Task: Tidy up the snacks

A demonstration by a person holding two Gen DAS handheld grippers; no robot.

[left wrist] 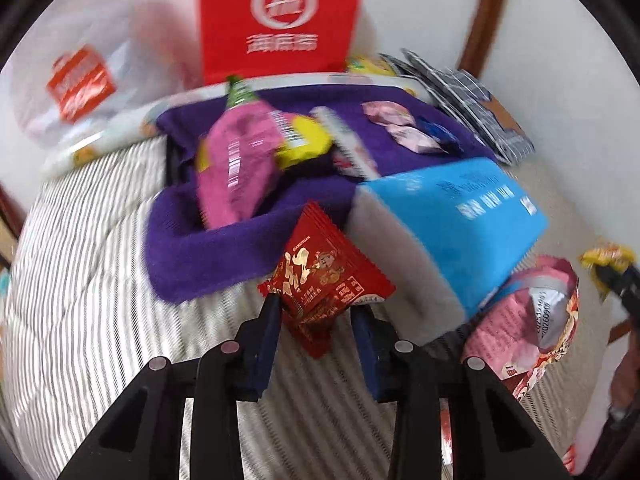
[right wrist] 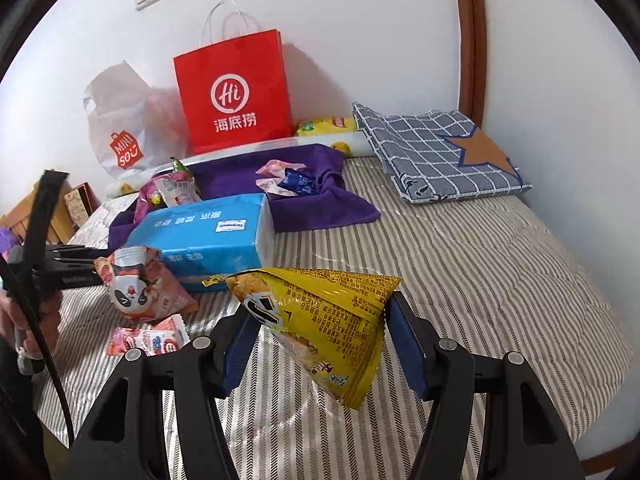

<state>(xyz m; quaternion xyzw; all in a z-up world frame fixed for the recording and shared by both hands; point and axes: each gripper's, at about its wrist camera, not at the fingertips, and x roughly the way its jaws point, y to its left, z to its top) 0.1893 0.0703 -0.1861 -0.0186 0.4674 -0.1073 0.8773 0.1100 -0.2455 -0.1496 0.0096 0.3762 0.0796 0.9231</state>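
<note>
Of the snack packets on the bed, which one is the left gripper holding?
The small red packet with gold print, pinched between the left gripper fingers. The yellow packet is in the right gripper; the pink packet lies in the purple tray.

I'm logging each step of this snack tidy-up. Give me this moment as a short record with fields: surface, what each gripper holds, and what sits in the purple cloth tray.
surface: striped bedcover
left gripper: shut on red snack packet
right gripper: shut on yellow snack bag
purple cloth tray: holds pink bag, small pink sweets and other packets
beside tray: blue tissue pack, resting partly on it
loose on bed: panda-print packet
behind: red paper bag by the wall
</note>
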